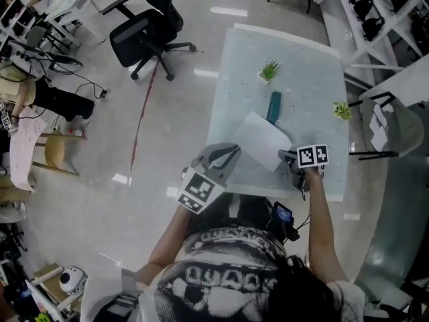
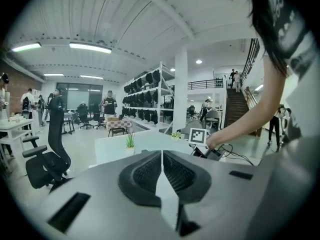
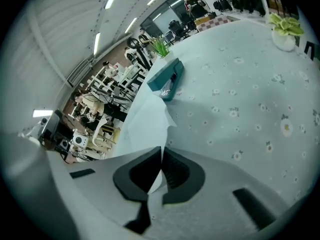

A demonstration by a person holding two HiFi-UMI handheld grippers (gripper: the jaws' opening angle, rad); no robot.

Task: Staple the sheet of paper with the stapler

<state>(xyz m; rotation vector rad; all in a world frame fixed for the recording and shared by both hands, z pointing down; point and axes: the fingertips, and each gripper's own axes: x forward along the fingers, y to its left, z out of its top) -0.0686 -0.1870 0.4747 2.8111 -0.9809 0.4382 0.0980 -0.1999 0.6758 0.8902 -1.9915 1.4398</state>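
Person: black top point(image 1: 228, 274) with white pattern, short sleeves. Left gripper point(image 2: 161, 156) and right gripper point(image 3: 162, 156): grey shells, black ribbed pads point(image 2: 145, 174) lining the jaws, black-and-white marker cube point(image 1: 201, 190) behind them.

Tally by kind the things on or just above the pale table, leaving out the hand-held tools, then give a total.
Potted plants: 2
Stapler: 1
Sheet of paper: 1
Total: 4

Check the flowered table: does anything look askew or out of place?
Only the white sheet of paper: it sits skewed on the pale flowered tablecloth and curls upward where the right gripper pinches it. The teal stapler looks fine.
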